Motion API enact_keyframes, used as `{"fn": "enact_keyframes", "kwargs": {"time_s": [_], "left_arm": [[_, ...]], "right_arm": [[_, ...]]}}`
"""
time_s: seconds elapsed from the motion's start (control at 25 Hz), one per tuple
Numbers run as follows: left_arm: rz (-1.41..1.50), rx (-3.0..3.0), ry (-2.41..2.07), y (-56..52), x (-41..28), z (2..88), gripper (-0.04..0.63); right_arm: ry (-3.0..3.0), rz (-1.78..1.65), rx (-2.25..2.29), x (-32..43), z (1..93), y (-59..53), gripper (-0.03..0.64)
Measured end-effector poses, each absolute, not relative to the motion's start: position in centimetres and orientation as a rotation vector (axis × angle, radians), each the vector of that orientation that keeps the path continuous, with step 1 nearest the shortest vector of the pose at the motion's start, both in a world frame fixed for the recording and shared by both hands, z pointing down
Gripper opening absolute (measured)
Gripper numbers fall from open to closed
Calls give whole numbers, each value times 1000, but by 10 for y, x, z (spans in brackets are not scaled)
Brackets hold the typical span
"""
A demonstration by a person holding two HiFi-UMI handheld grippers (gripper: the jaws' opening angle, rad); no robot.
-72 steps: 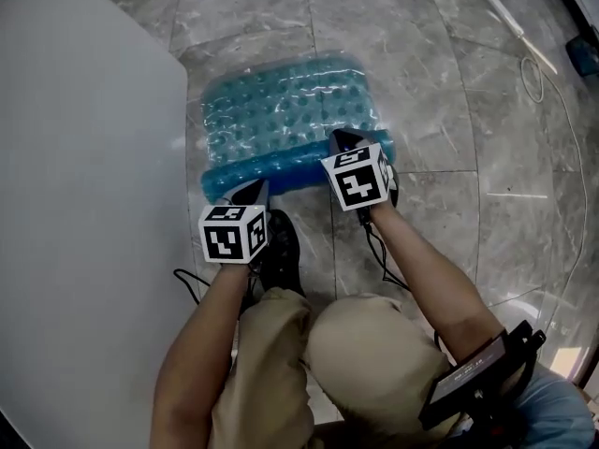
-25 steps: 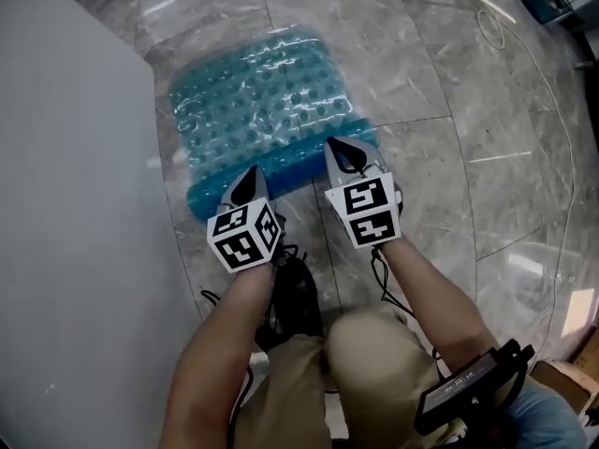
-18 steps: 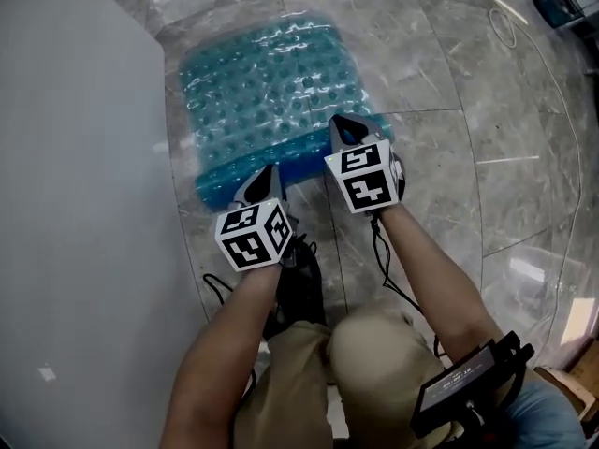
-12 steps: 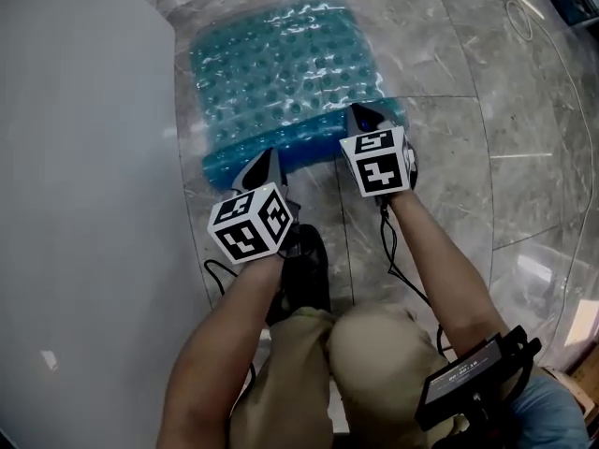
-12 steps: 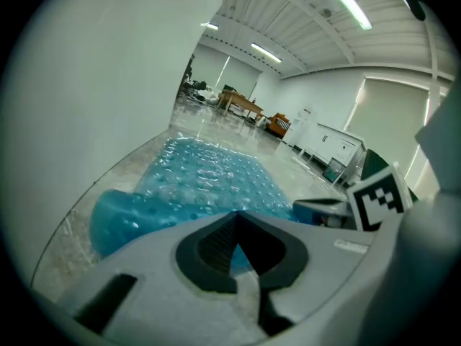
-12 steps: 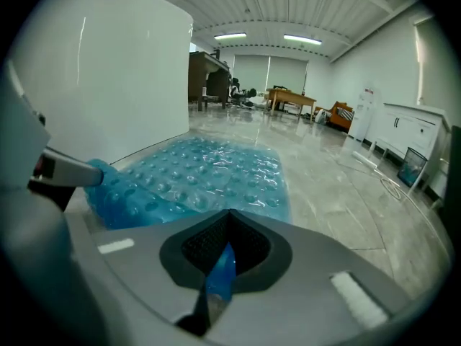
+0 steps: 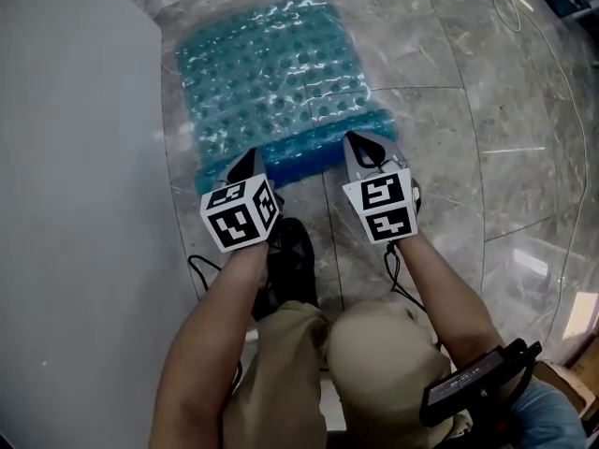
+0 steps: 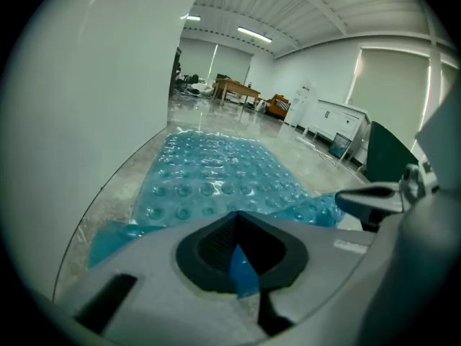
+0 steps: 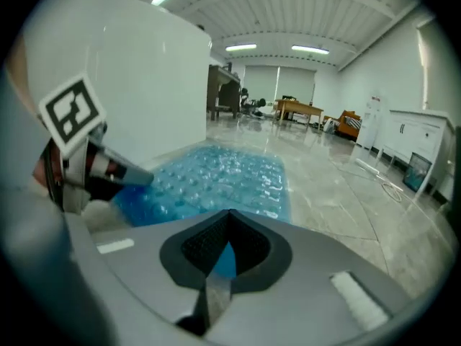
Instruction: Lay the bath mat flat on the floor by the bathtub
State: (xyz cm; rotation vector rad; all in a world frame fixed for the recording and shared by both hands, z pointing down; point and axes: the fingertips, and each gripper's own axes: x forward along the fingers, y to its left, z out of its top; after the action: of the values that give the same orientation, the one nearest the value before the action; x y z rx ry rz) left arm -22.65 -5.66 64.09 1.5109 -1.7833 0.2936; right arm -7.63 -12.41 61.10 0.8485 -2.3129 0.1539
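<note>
bath mat [image 7: 271, 82]: translucent blue soft plastic, glossy, surface studded with raised bubbles
floor [image 7: 468, 110]: grey veined stone-look tile, polished, mirror-like reflections
bathtub [image 7: 75, 204]: white, smooth, satin wall
left gripper [image 7: 251, 155], right gripper [image 7: 357, 141]: matt grey plastic shells; black ribbed pads [image 8: 216, 242] inside jaws
trousers [image 7: 281, 372]: tan cloth, matt
</note>
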Motion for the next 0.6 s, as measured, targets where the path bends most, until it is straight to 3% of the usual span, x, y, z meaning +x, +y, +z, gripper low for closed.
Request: {"fn": "enact_keyframes", "kwargs": {"time_s": [0.6], "left_arm": [[116, 1472, -1722, 10, -207, 618, 6]], "right_arm": [[-2264, 149, 858, -100, 639, -126, 6]]}}
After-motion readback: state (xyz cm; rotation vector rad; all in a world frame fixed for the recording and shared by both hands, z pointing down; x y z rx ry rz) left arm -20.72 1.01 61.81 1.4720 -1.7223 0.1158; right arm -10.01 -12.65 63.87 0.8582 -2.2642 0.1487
